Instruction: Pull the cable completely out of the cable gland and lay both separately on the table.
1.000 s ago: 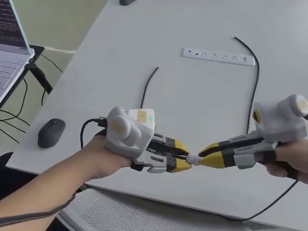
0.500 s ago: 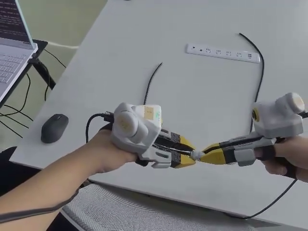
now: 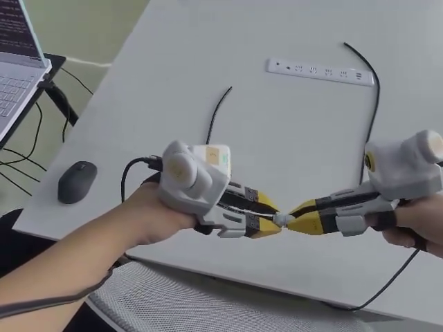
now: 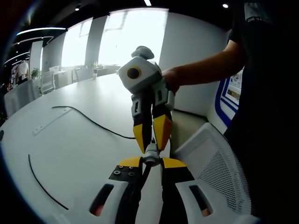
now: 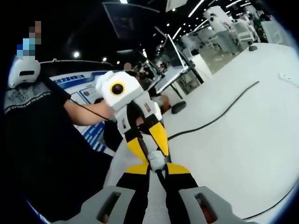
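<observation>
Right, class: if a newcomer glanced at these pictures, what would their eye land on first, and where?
The left gripper and right gripper meet tip to tip on a small white cable gland, held up near the table's front edge. Further back a white power strip lies on the table, and a thin black cable trails across it.

Laptop [image 3: 17, 76] cropped by left edge

A white power strip [image 3: 320, 72] lies upper right on the table [image 3: 173, 62]; a dark mouse [image 3: 76, 181] sits left, a laptop [image 3: 17, 76] upper left.
</observation>
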### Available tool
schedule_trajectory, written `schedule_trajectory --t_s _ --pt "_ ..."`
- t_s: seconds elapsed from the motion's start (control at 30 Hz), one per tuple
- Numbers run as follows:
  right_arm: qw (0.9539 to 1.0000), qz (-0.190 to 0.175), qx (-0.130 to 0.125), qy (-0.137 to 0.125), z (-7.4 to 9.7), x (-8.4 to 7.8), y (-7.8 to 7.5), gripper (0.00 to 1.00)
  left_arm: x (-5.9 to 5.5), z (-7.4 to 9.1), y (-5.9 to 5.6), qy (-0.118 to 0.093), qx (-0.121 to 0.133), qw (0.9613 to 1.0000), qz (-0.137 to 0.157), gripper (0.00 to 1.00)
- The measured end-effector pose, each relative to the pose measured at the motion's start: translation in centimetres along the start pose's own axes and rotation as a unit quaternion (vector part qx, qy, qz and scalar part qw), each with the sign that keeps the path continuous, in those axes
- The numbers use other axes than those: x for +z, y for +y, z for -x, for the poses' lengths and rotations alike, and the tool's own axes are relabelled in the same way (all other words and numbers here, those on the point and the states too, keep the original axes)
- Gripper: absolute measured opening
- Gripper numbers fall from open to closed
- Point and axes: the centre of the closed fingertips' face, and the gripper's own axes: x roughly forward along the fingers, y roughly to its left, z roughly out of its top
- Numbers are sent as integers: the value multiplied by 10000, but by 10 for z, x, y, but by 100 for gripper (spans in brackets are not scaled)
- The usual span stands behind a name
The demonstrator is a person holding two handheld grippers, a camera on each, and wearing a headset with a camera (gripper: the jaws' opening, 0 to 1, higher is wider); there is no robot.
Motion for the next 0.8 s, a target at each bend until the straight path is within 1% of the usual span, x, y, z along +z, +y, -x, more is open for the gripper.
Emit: schedule_trajectory --t_s 0.07,0.1,0.17,0.27,0.37,0.4,0.43,0.47,0.5,0.53,0.57,0.6,0.63,0.67,0.7,0.73,0.77,0.8 --pt "9999 129 -43 -1 1 0 0 7 0 0 0 -16 -6 10000 60 15" --pt "9996 265 -72 4 1 0 0 7 0 0 0 -24 -20 9999 138 15" --pt "9992 377 -128 24 1 0 -1 7 0 0 0 -31 -24 9998 202 15" --pt "9954 902 -315 110 0 1 -2 7 1 1 0 -33 -35 9995 323 15" --pt "9911 1199 -541 178 -1 3 -2 7 1 3 1 -52 -31 9991 430 15" --pt "9876 1416 -633 226 -1 3 -2 7 1 3 1 -68 -33 9989 452 15" --pt "9850 1570 -667 255 -1 3 0 7 2 4 0 -77 -54 9989 468 15" --pt "9814 1758 -716 279 -1 3 0 7 2 4 0 -83 -67 9988 485 15" --pt "9750 2047 -788 344 -1 2 1 7 2 4 -1 -95 -83 9986 520 15" --pt "9720 2162 -839 389 -1 1 0 7 2 4 -1 -99 -95 9985 536 15" --pt "9667 2335 -921 490 -1 -1 1 7 2 3 -3 -90 -125 9983 568 15" --pt "9618 2505 -967 536 -1 -1 1 7 3 3 -4 -88 -136 9983 564 15" --pt "9595 2581 -984 558 -1 -1 2 7 3 2 -5 -80 -151 9983 558 15" --pt "9543 2741 -1025 611 -1 -3 2 7 3 2 -6 -72 -167 9982 569 15" --pt "9486 2880 -1124 679 -2 -4 2 7 2 1 -7 -56 -185 9982 576 15" --pt "9443 2986 -1189 703 -2 -4 1 7 2 1 -7 -44 -187 9982 567 15" --pt "9373 3156 -1290 722 -2 -4 1 7 1 1 -7 -27 -185 9983 557 15" --pt "9346 3219 -1329 726 -3 -5 1 7 1 1 -7 -20 -189 9983 559 15"
